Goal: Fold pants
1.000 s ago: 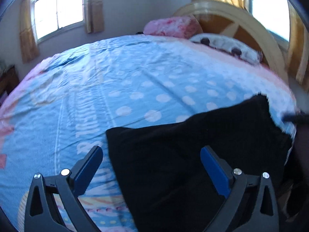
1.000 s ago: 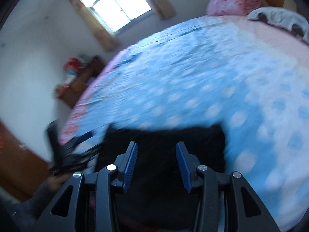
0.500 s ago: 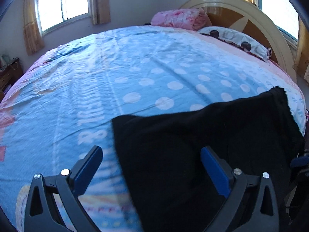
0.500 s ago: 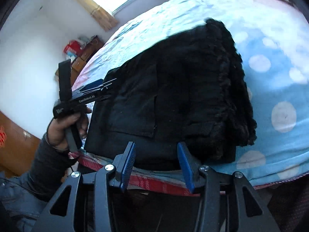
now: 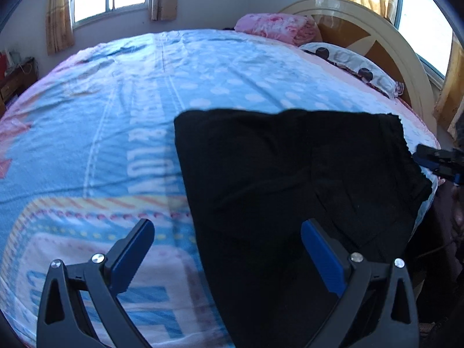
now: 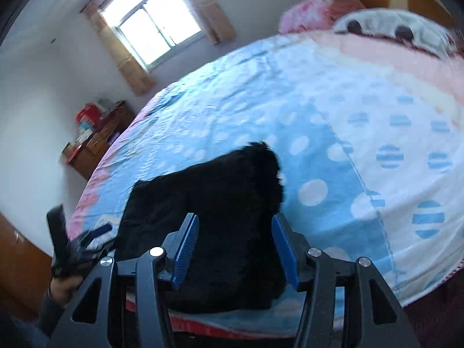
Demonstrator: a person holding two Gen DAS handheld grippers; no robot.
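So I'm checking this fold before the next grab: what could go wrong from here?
The black pants lie at the bed's near edge, so a tug could slide them off. The right gripper is opening above the fuzzy end with nothing pinched; closing there may catch only the top layer. The left gripper is open, straddling the pants' side edge, and might grab the blue sheet too.

Both grippers: black frames, silver screws, blue ribbed pads — left gripper (image 5: 227, 256), right gripper (image 6: 235, 250). Left hand (image 6: 62, 285) wears dark sleeve.
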